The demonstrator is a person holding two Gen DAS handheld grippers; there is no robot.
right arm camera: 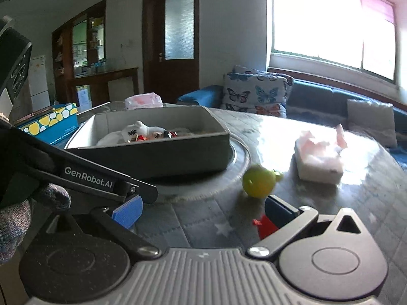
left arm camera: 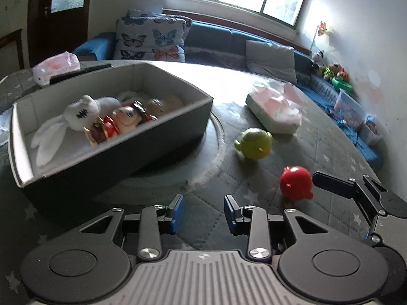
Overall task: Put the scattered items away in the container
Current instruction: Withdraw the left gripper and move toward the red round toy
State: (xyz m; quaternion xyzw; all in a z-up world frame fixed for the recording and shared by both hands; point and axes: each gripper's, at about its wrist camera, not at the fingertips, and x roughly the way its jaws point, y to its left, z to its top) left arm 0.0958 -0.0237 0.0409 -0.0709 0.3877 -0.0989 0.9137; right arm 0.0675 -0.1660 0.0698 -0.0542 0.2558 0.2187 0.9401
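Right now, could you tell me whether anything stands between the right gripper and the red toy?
Nothing visible does. The right gripper is open, and the red toy sits just beside its right finger on the quilted table cover. The green toy lies farther off.

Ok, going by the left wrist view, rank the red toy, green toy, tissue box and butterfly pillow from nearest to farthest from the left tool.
1. Red toy, just ahead, to the right.
2. Green toy, beyond it on the table.
3. Tissue box, farther right.
4. Butterfly pillow, on the sofa at the back.
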